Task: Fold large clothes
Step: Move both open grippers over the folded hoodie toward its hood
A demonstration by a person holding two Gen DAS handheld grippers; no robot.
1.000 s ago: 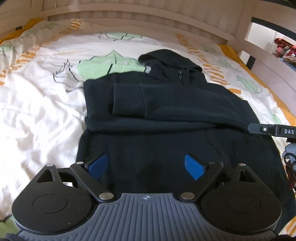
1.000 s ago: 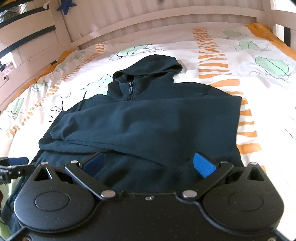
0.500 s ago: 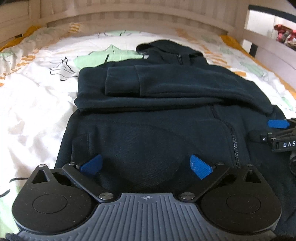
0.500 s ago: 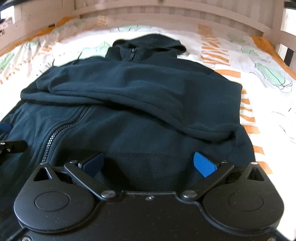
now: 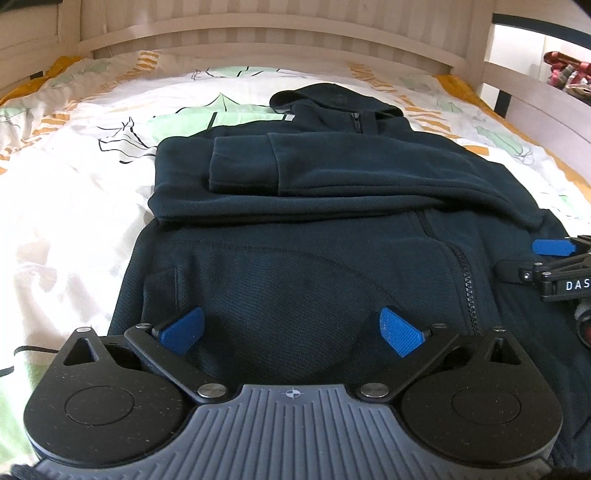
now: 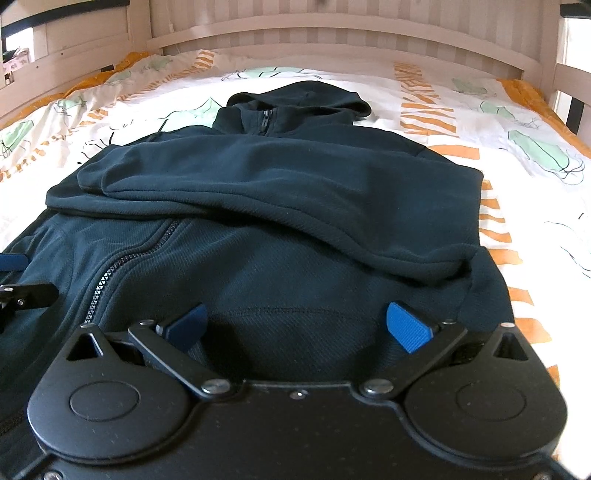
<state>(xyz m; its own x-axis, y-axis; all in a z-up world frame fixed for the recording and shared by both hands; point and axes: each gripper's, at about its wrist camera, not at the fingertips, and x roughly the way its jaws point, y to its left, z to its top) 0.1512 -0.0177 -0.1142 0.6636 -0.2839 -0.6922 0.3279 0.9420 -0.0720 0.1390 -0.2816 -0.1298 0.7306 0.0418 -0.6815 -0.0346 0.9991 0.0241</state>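
A wooden-railed bed (image 5: 280,33) carries a white quilt with green leaves and orange stripes (image 5: 74,184). On it lies a dark navy zip-up hooded sweatshirt (image 5: 314,236), sleeves folded across its chest. The left claw (image 5: 291,330) and right claw (image 6: 301,326) hover spread wide over its hem, gripping nothing.

Left black two-finger gripper with blue pads (image 5: 291,331): jaws spread wide, just opened, nothing clamped, angled downward. Right black two-finger gripper with blue pads (image 6: 297,327): jaws likewise wide, angled downward.
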